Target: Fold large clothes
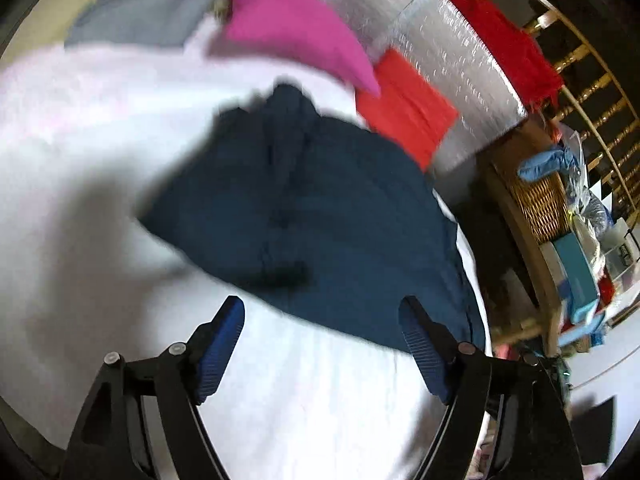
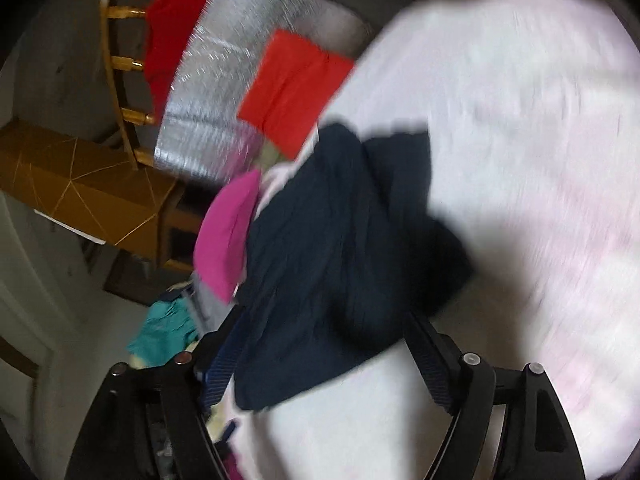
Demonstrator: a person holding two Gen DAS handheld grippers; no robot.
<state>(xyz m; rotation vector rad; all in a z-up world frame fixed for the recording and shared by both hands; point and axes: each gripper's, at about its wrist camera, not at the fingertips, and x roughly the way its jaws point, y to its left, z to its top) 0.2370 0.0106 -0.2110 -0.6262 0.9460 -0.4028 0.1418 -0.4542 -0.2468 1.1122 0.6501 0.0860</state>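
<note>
A dark navy garment (image 1: 320, 208) lies bunched on the white sheet of the bed (image 1: 80, 208). In the left wrist view my left gripper (image 1: 324, 320) stands open just short of the garment's near edge. Only white sheet shows between its blue pads (image 1: 228, 332). In the right wrist view the same navy garment (image 2: 340, 264) reaches in between the fingers of my right gripper (image 2: 324, 348). Those jaws are spread wide and the pads (image 2: 428, 356) do not press on the cloth. The garment's edge partly covers that gripper's left finger. Both views are blurred.
A pink cloth (image 1: 292, 24), a folded red cloth (image 1: 404, 116) and a grey garment (image 1: 152, 12) lie beyond the navy one. A silver foil-covered block (image 1: 440, 60) and a wooden railing (image 1: 580, 56) with a red cloth border the bed. Beside it stand a wicker basket (image 1: 536, 200) and clutter.
</note>
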